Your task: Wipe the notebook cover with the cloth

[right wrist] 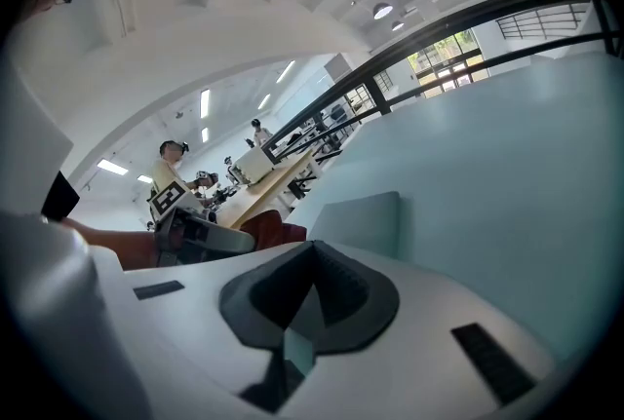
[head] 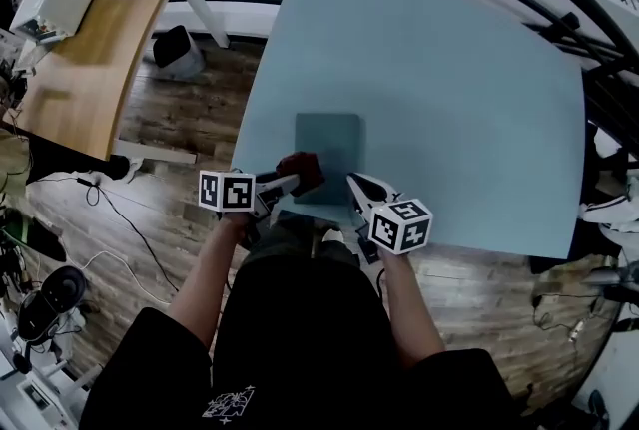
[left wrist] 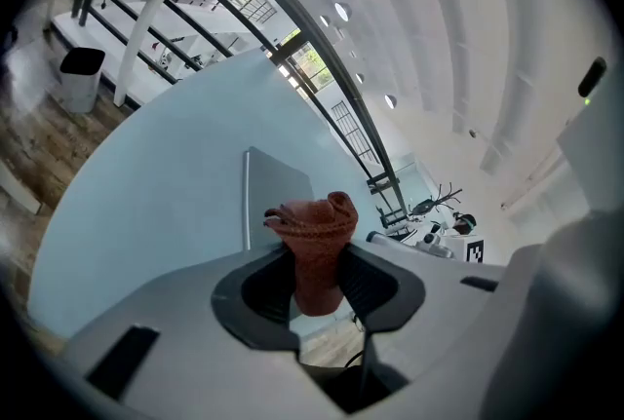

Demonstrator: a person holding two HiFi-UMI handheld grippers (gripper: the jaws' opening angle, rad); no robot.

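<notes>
left gripper (head: 288, 184) clenched the cloth (head: 306, 169) over the near edge of the notebook (head: 329, 141); right gripper (head: 356, 187) hovered just beside, jaws together.

Right gripper (right wrist: 311, 249), fingers (right wrist: 347, 295) together, just short of notebook (right wrist: 363, 221)

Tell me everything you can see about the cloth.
The cloth is a small reddish-brown piece, knitted or woven by its ribbed texture, bunched into a wad. The left gripper is shut on its lower part, so its crumpled top sticks out past the jaws. In the head view it sits over the near left corner of the grey-blue notebook; whether it touches the cover cannot be told.
</notes>
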